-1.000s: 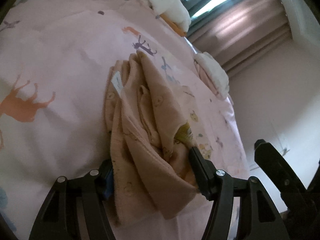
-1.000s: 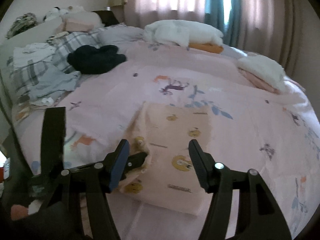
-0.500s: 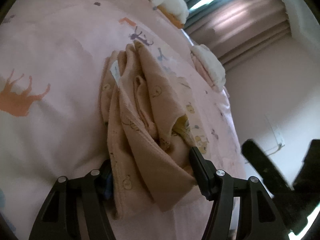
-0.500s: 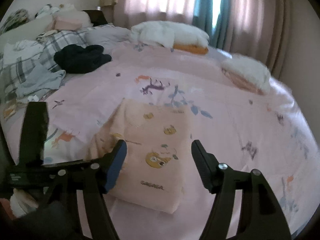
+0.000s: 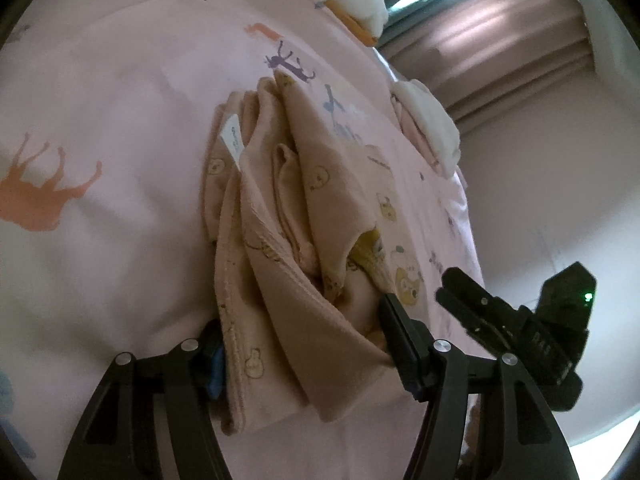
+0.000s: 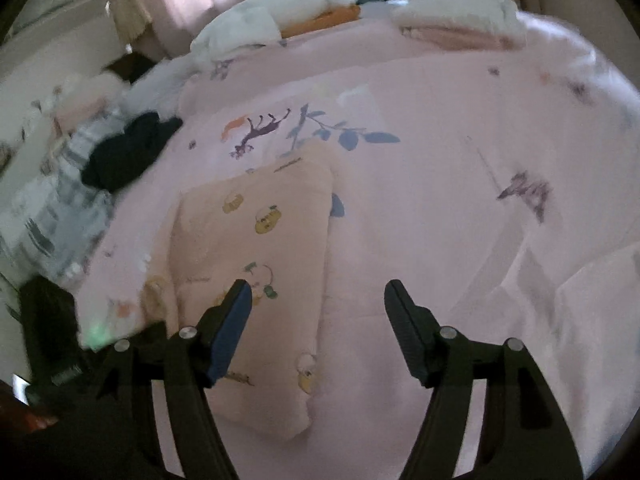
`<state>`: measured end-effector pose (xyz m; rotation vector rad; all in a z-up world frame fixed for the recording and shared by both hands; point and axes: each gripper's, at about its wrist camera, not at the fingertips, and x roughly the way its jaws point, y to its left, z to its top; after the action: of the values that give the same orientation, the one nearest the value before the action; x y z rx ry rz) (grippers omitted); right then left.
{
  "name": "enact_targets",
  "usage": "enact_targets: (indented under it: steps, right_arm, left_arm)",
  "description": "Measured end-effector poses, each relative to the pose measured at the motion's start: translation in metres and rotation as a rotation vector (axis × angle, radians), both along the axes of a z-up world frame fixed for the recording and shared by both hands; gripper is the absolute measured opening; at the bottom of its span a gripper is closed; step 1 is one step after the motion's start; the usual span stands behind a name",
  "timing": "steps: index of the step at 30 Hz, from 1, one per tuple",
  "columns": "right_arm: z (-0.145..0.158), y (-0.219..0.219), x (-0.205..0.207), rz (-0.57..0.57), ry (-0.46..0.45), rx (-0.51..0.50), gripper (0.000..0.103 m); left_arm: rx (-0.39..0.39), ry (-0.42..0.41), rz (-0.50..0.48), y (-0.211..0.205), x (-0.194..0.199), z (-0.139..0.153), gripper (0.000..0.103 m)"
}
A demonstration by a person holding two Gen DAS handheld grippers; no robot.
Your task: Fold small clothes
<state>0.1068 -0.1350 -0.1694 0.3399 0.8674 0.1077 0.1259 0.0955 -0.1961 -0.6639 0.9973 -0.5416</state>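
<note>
A small peach garment with bear prints lies folded on the pink animal-print bedspread. Its layered edge fills the gap between the fingers of my left gripper, whose jaws stand wide apart with the cloth bunched between them. In the right wrist view the same garment lies flat as a rectangle. My right gripper is open and empty above the garment's near right edge. It also shows in the left wrist view at the right.
Folded white and orange clothes and a white-and-pink stack lie at the far side of the bed. A black garment and plaid cloth lie at the left. Curtains hang behind.
My right gripper has swung to the right and tilted, now over the garment's right edge. My left gripper has stayed on the garment's layered edge.
</note>
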Motion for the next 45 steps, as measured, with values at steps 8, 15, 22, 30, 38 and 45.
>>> enact_targets:
  steps: [8,15,22,30,38,45]
  right_arm:
    - [-0.03,0.019,0.022,0.068,0.072,0.156,0.075]
    - [-0.039,0.032,0.026,0.055,0.057,0.164,0.081]
    - [-0.035,0.062,0.023,0.109,0.05,0.009,0.101]
    - [-0.026,0.088,0.011,0.117,0.033,-0.119,0.103]
    - [-0.033,0.105,0.007,0.142,0.047,-0.211,0.103]
    - [-0.012,0.085,-0.011,0.178,0.03,-0.19,0.101]
  left_arm:
    - [-0.087,0.016,0.028,0.008,0.005,-0.008,0.064]
    - [-0.345,0.049,0.05,0.038,0.004,-0.016,0.064]
    - [-0.327,0.058,0.059,0.033,0.006,-0.012,0.064]
    - [-0.281,0.013,0.144,0.049,0.006,-0.006,0.064]
    - [-0.369,-0.007,0.103,0.049,0.01,-0.003,0.064]
    - [-0.382,0.028,0.131,0.054,0.015,-0.012,0.064]
